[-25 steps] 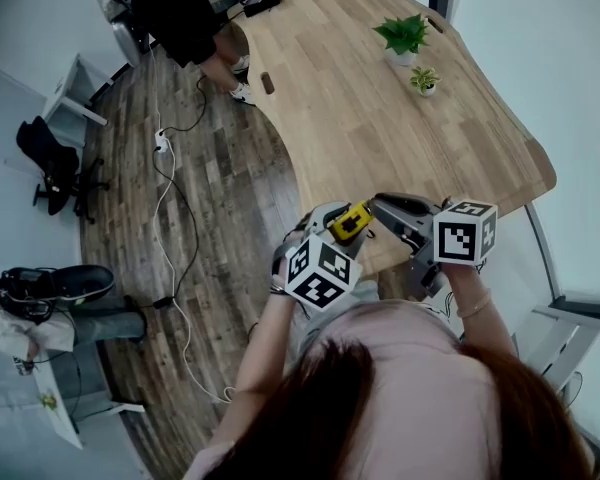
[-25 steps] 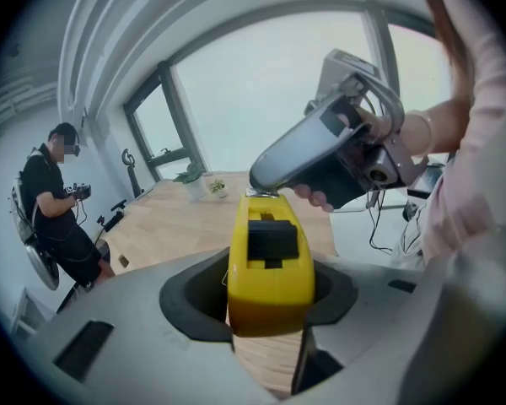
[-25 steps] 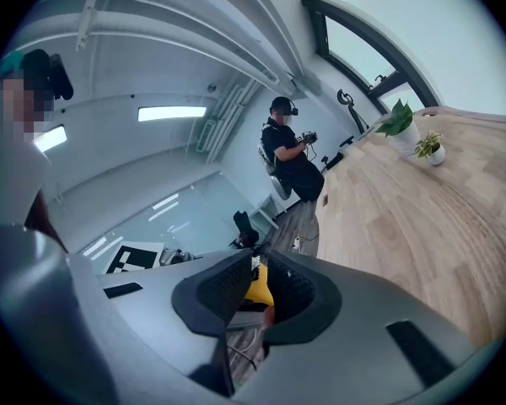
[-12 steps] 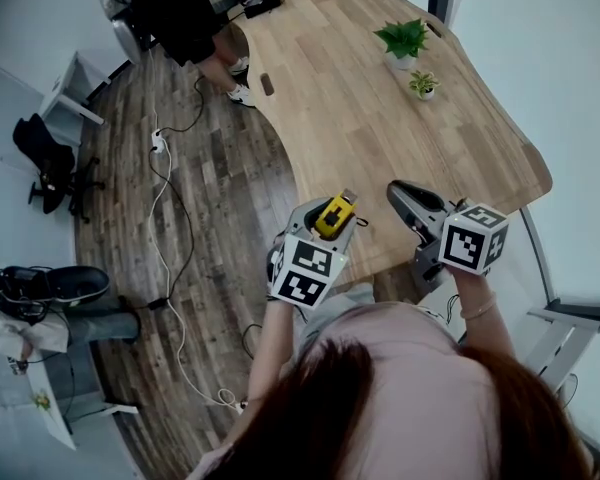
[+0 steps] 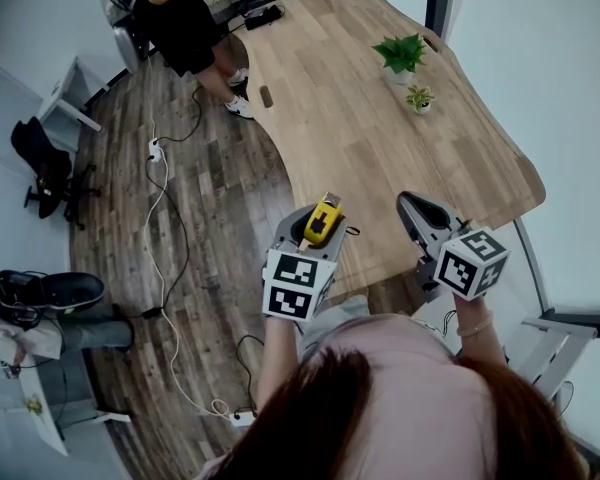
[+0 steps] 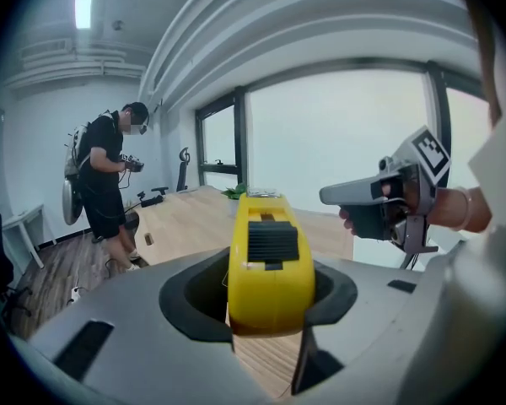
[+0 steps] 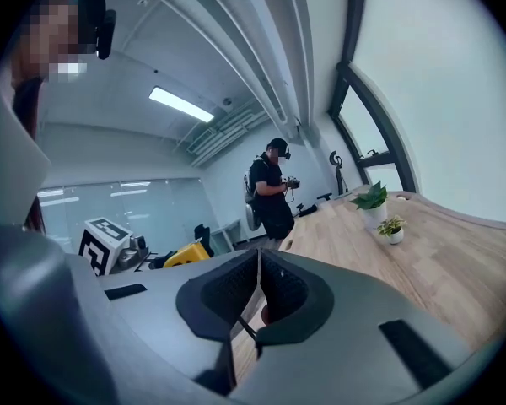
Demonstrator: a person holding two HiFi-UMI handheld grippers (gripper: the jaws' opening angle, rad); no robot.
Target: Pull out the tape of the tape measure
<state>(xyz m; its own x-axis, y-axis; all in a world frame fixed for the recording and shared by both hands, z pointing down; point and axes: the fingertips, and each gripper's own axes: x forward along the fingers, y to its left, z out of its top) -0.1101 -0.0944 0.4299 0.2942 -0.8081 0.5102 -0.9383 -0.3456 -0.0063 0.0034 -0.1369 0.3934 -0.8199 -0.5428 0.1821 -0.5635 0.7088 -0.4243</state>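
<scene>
Left tongs [image 5: 313, 230] are clenched on yellow tape measure [image 6: 271, 264], held up over counter [image 5: 380, 128] edge. Right tongs [image 5: 415, 211], near it, have just been closing; pads are pressed together, nothing between.

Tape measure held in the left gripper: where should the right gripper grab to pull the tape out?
Probably the metal end tab at the far top of the yellow tape measure; the left gripper clamps its sides, leaving that end free. Approach from beyond it. The right gripper has just been closing on nothing.
</scene>
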